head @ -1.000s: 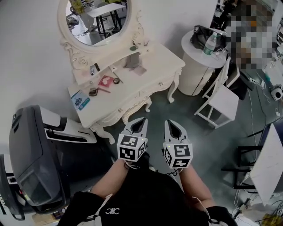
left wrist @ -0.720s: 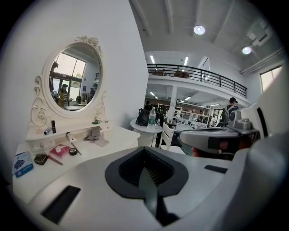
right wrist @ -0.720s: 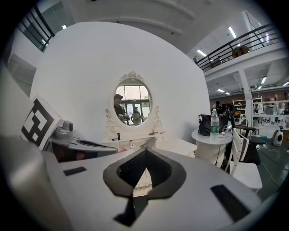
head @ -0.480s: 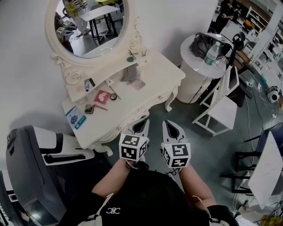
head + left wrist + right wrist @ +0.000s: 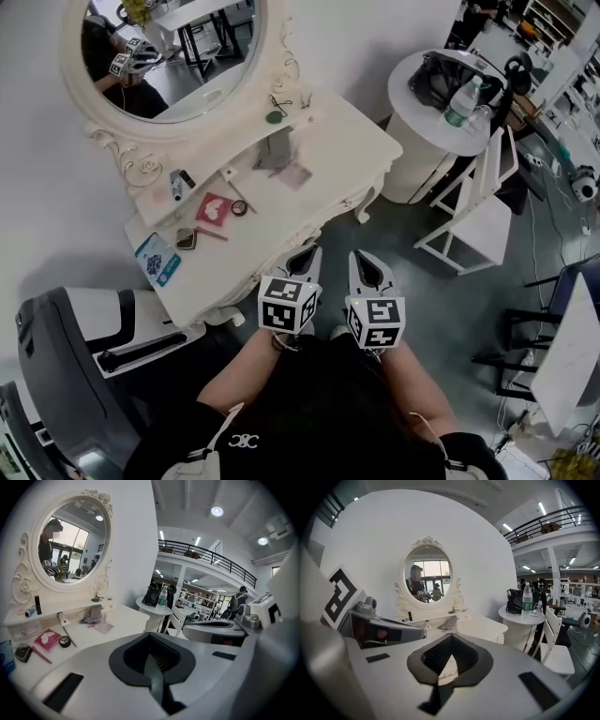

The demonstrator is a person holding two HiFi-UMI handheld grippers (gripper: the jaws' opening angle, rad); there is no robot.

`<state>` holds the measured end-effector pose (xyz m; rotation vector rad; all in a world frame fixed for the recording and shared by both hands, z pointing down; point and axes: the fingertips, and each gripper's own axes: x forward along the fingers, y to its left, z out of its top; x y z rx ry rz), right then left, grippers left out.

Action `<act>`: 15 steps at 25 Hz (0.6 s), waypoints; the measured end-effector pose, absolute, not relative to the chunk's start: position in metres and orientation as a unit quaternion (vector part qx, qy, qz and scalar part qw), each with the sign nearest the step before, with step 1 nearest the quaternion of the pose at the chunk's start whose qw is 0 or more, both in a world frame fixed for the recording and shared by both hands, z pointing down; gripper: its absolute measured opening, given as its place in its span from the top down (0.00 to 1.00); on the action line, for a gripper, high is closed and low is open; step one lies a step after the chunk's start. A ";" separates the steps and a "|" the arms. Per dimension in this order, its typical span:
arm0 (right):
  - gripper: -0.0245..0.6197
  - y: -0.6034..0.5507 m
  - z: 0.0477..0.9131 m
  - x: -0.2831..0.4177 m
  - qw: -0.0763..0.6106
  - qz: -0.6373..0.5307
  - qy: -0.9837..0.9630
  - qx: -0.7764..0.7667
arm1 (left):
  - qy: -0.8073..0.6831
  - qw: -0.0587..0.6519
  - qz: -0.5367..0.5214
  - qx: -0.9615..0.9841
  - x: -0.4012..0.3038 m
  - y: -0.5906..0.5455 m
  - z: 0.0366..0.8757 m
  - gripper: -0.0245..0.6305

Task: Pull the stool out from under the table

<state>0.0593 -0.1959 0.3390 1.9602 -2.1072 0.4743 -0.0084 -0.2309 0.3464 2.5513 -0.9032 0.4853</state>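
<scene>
No stool shows in any view; the space under the white dressing table (image 5: 328, 141) is hidden by its top. My left gripper (image 5: 307, 249) and right gripper (image 5: 362, 255) hang side by side in front of my body, pointing at the table's front edge. They sit just short of that edge and above the grey floor. In the left gripper view the left gripper (image 5: 150, 633) has its jaw tips together with nothing between them. The right gripper (image 5: 451, 636) is likewise shut and empty in its own view, facing the oval mirror (image 5: 427, 576).
Small cosmetics, a red card (image 5: 214, 208) and a blue pack (image 5: 157, 259) lie on the tabletop. A round white side table (image 5: 427, 150) with a black bag and a bottle stands at the right. A white chair (image 5: 478, 220) is beside it, and a grey machine (image 5: 66, 375) at the left.
The head view has swung, so the table and mirror sit further left and the mirror now reflects the person. Both grippers stay shut, side by side, slightly nearer the table edge.
</scene>
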 end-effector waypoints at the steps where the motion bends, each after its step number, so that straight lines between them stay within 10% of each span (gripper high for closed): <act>1: 0.95 -0.197 0.346 0.064 0.113 0.169 -0.715 0.669 | -0.321 0.198 0.179 0.909 -0.005 -0.232 0.352 0.97; 15: 0.95 -0.202 0.469 0.126 0.116 0.283 -0.689 0.657 | -0.278 0.229 0.277 0.891 0.081 -0.223 0.467 0.97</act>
